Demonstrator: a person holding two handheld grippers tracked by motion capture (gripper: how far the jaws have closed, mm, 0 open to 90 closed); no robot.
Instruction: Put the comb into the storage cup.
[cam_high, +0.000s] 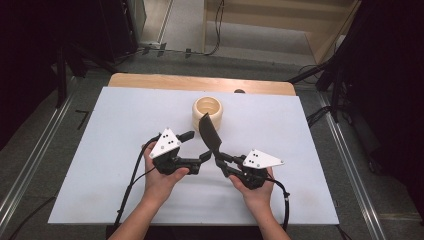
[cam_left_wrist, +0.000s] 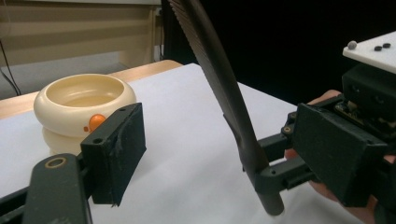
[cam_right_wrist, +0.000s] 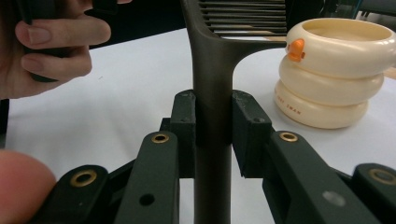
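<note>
Clearly dark and fine-toothed, the comb (cam_high: 210, 134) stands tilted, its handle clamped in the right gripper (cam_high: 220, 161), cream pot (cam_high: 207, 113) at twelve o'clock; left gripper (cam_high: 196, 145) gapes empty, jaws apart.

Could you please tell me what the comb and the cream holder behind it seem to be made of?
The comb, clamped by its handle in the right hand-held gripper, looks like dark brown moulded plastic with a matt finish: smooth, one-piece, fine even teeth. The cream holder looks like glossy plastic, perhaps ceramic: stacked rounded rings with soft highlights, an orange beak-like knob and small printed lettering.
</note>
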